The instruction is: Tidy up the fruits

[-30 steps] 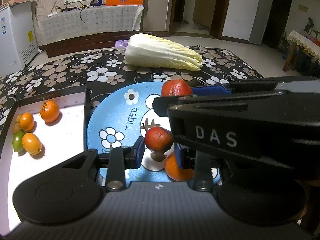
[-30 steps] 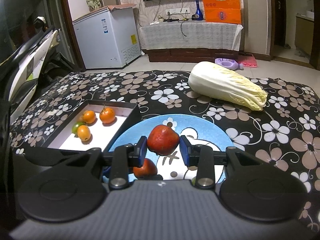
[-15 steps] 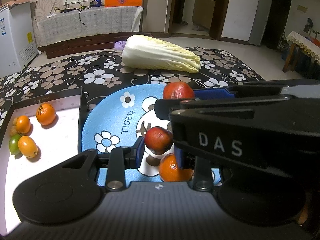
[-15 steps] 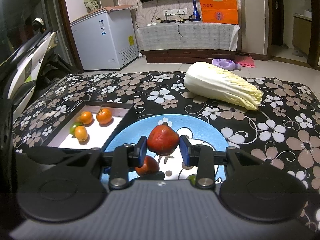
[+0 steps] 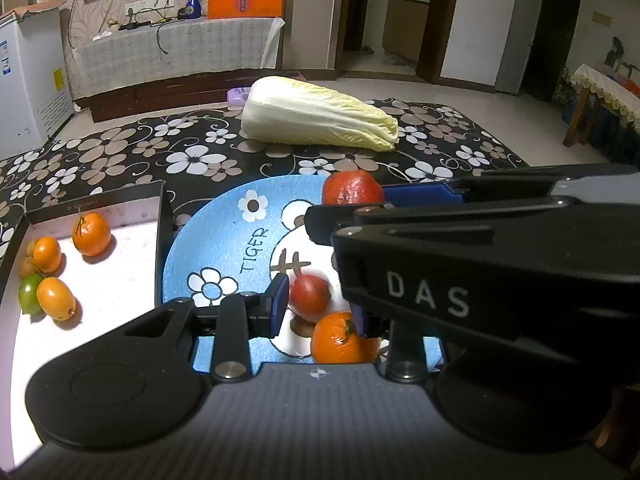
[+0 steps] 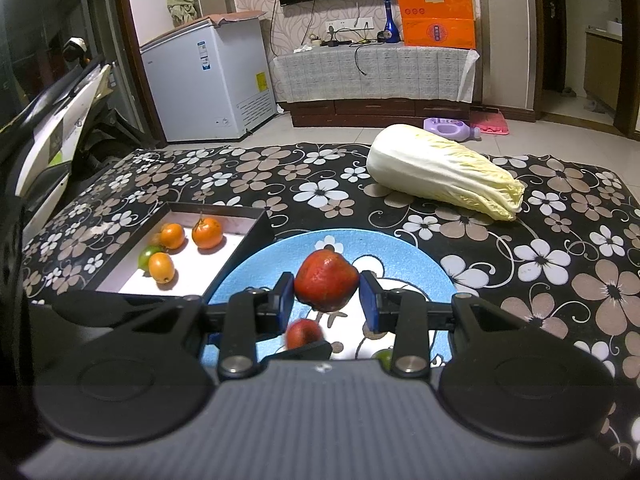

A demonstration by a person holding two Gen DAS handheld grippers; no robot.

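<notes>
My right gripper [image 6: 327, 294] is shut on a large red fruit [image 6: 326, 285] above the blue plate [image 6: 404, 252]. In the left wrist view the same fruit [image 5: 352, 189] shows at that gripper's tip. My left gripper [image 5: 320, 306] stands open; a small red fruit [image 5: 309, 297], blurred, sits between its pads just above the blue plate [image 5: 216, 236], beside an orange [image 5: 340, 338]. The small red fruit [image 6: 303, 333] also shows below my right gripper.
A black-walled white tray [image 5: 120, 280] left of the plate holds several small oranges [image 5: 91, 234] and a green fruit [image 5: 29, 294]. A napa cabbage [image 5: 320, 118] lies behind the plate on the flowered tablecloth. The right gripper's body covers the plate's right side.
My left gripper has opened and the small red fruit has dropped from its pads toward the plate. The right gripper still holds the large red fruit, moved slightly closer.
</notes>
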